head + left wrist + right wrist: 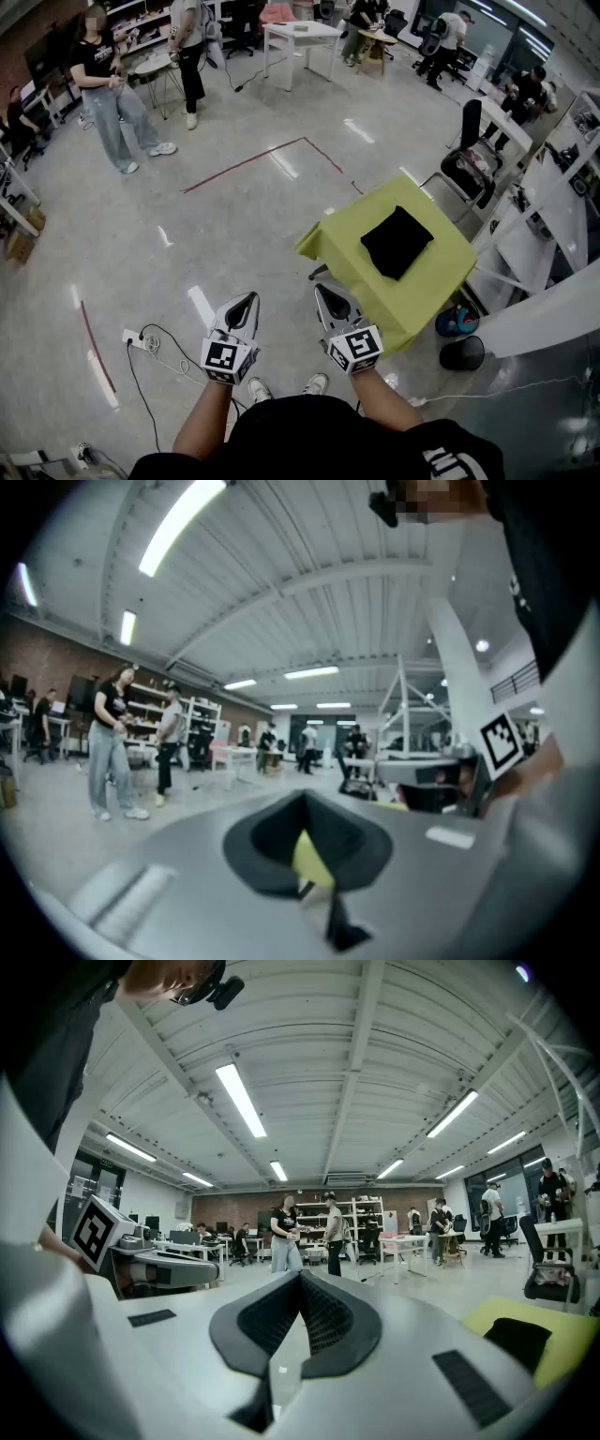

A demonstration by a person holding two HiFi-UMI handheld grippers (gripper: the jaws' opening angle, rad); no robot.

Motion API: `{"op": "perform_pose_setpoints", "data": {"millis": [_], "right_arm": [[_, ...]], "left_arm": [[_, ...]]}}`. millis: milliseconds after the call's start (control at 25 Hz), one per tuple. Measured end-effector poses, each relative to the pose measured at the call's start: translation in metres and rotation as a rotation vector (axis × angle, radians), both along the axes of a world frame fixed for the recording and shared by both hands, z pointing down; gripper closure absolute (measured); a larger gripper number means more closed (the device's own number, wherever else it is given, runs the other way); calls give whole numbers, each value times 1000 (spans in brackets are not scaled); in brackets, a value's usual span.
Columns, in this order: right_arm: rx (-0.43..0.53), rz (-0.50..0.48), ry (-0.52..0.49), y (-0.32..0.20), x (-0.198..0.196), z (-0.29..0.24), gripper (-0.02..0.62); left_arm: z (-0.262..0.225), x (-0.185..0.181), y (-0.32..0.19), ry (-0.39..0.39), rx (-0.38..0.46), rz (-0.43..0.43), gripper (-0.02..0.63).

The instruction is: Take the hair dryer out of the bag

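A black bag (397, 241) lies flat in the middle of a small table under a yellow-green cloth (347, 234), ahead and to the right; the hair dryer is not visible. The bag (517, 1340) also shows at the lower right of the right gripper view. My left gripper (249, 299) and right gripper (322, 291) are held side by side, level, short of the table's near edge, both shut with nothing between the jaws. In each gripper view the dark pads (309, 841) (300, 1316) meet at the tip.
A black chair (469, 159) stands behind the table and white shelving (553, 216) to its right. A blue bin (457, 322) and a black bin (463, 353) sit on the floor by the table. A power strip with cable (141, 339) lies left of my feet. Several people stand far off.
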State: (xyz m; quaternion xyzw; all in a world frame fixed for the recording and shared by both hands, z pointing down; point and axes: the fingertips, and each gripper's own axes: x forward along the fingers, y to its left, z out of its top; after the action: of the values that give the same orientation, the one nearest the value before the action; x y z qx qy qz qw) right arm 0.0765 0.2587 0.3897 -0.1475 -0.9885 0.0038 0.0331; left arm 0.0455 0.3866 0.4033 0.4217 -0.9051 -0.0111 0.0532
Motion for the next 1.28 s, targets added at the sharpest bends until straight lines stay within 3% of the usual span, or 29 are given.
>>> {"op": "perform_pose_setpoints", "data": {"millis": [160, 480, 680, 880, 1080, 1280], "right_arm": [[40, 3, -16, 7, -2, -4, 589], [116, -12, -56, 21, -9, -16, 589], [81, -17, -78, 33, -9, -21, 589], [71, 5, -70, 52, -7, -20, 589], [64, 56, -46, 60, 1, -13, 589], [47, 57, -53, 59, 7, -9, 589]], "left_arm": [[-8, 3, 2, 20, -1, 25, 600], [-10, -4, 10, -18, 3, 0, 600], [-12, -5, 34, -79, -11, -41, 600], [-6, -11, 67, -59, -23, -56, 600], [-2, -14, 74, -33, -5, -17, 600], [-3, -14, 60, -65, 8, 22, 600]]}}
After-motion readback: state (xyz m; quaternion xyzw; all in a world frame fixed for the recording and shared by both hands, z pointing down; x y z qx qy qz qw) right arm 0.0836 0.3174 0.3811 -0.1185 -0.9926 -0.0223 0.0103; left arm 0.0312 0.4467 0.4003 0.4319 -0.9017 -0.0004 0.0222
